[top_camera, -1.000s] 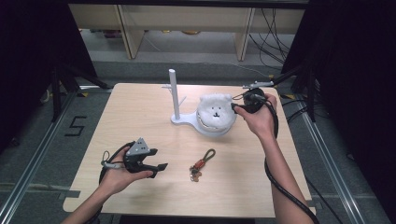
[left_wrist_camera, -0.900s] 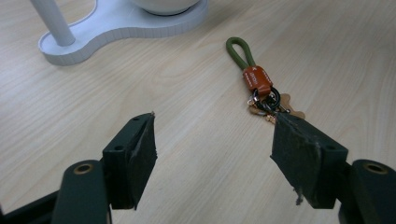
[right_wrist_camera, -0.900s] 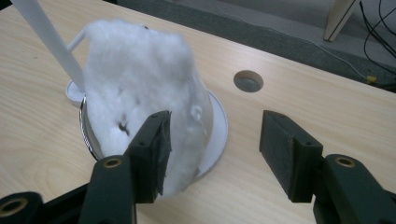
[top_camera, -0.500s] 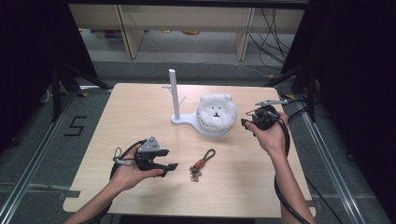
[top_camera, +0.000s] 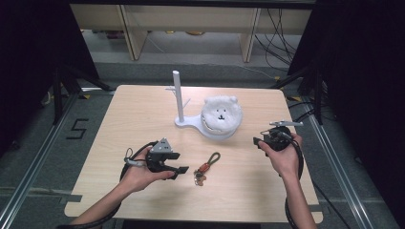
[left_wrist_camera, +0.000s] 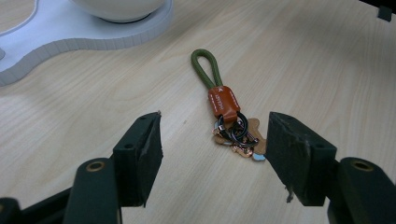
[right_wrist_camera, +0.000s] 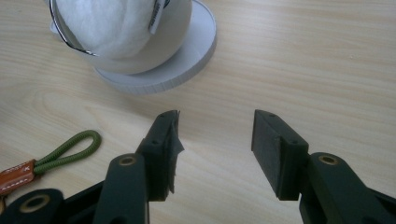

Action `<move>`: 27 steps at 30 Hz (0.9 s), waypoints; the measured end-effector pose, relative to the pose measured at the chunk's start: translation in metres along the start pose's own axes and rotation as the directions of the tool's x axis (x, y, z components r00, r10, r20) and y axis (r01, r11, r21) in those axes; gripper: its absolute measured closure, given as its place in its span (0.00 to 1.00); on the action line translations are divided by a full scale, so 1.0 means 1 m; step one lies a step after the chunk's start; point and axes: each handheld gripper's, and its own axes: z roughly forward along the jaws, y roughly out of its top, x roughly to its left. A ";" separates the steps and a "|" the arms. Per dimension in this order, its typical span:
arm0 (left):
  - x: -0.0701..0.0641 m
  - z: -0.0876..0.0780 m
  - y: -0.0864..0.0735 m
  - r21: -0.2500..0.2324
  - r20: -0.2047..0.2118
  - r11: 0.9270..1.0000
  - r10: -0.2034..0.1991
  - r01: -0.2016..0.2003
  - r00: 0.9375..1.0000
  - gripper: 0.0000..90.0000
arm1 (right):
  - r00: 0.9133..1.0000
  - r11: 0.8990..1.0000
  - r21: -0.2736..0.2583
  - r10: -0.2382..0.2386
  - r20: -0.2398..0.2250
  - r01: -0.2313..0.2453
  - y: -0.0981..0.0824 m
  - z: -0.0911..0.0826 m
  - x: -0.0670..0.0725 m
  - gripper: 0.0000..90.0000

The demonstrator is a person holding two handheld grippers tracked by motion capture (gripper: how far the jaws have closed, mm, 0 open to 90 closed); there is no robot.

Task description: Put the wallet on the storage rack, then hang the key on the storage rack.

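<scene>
Risk, as we judge it, lies with the left gripper, whose unclenched jaws have just been narrowing astride the keychain lying flat near the white stand: closing on the loose rings alone lets it slip out.

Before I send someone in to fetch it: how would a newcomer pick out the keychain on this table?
Start at the white stand with the fluffy bear-faced ball near the table's middle. Come toward the person's side: the keychain lies flat on bare wood, just ahead of the left tool. Its olive-green cord loop, orange leather tab and cluster of rings mark it as the table's one small, colourful thing.
</scene>
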 end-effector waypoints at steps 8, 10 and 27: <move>0.002 0.003 0.002 0.012 0.001 1.000 -0.021 0.021 1.000 0.40 | 1.000 1.000 0.016 0.016 -0.017 -0.016 -0.007 0.000 0.002 0.58; 0.002 0.004 0.004 0.023 0.004 0.999 -0.023 0.023 1.000 0.41 | 0.997 0.996 0.056 0.076 -0.005 -0.076 -0.009 0.000 0.007 0.59; -0.005 0.025 0.030 0.154 0.042 0.986 -0.067 0.060 0.997 0.50 | 1.000 0.994 0.110 0.007 -0.009 -0.006 -0.034 0.010 0.004 0.60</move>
